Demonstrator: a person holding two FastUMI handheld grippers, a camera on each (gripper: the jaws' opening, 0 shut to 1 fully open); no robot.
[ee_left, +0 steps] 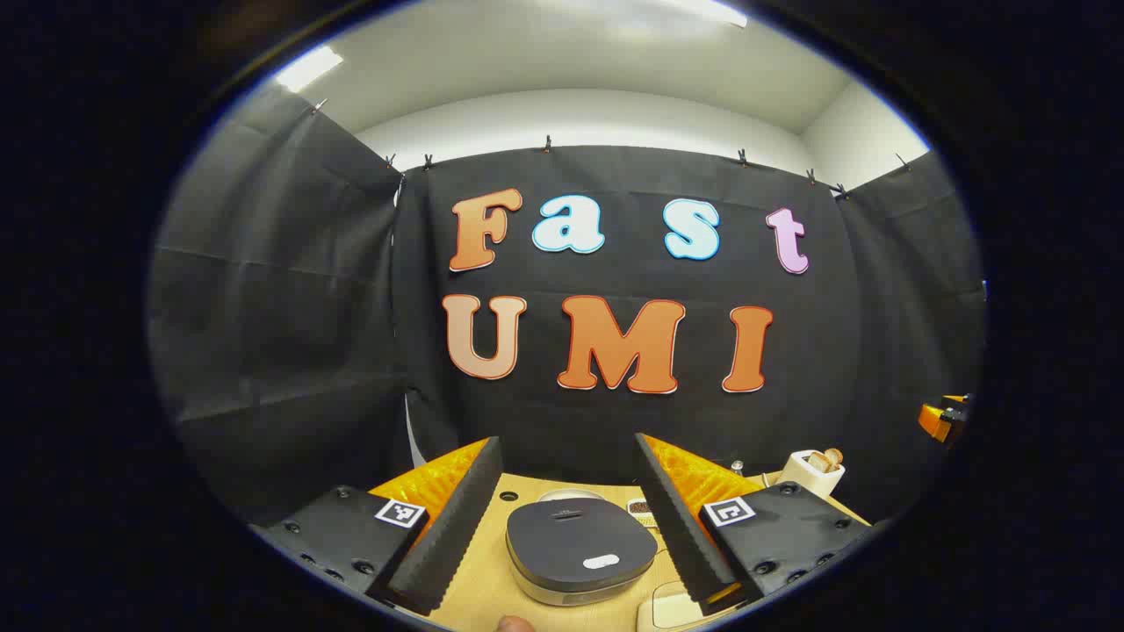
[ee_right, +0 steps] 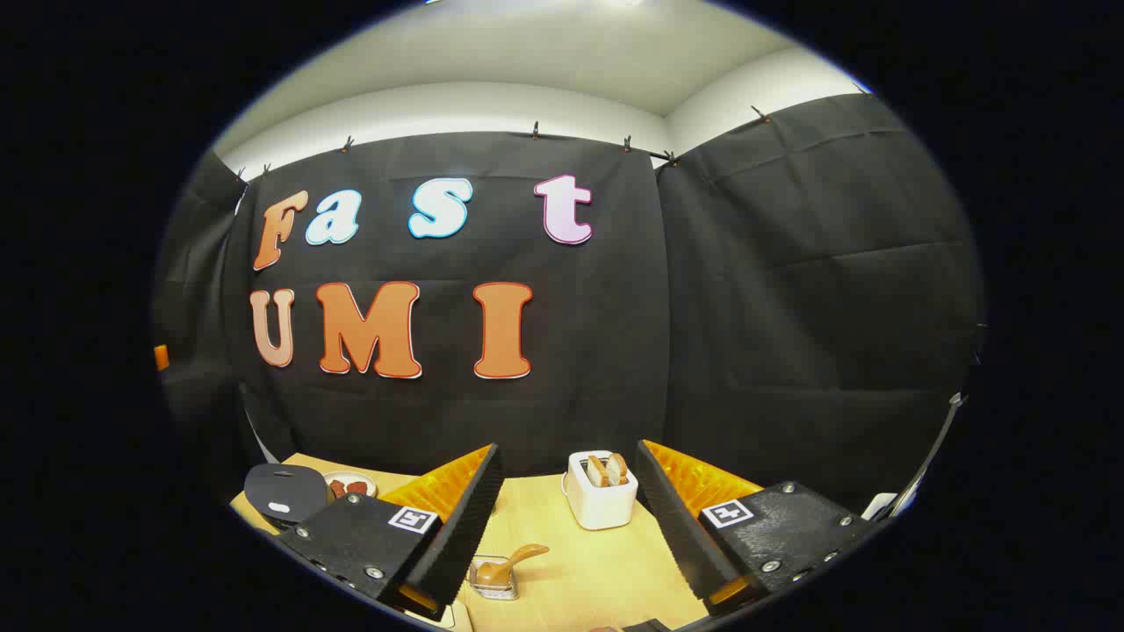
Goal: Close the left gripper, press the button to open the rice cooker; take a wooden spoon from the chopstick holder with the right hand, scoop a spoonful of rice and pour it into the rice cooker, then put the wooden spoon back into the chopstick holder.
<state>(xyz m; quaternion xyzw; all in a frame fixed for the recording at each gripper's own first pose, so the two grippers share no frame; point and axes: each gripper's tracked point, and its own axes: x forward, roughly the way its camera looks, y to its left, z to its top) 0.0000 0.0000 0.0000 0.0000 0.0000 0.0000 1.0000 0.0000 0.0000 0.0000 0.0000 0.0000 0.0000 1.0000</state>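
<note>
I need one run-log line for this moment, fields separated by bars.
stage: start | left gripper: open, above closed dark-lidded rice cooker | right gripper: open, empty | brown wooden spoon: untouched

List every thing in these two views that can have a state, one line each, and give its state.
rice cooker: lid down, shut
left gripper: open, holding nothing
right gripper: open, holding nothing
white holder: upright on the table, wooden pieces standing in it
wooden spoon: resting in a small clear container
small dish: has reddish food in it
</note>
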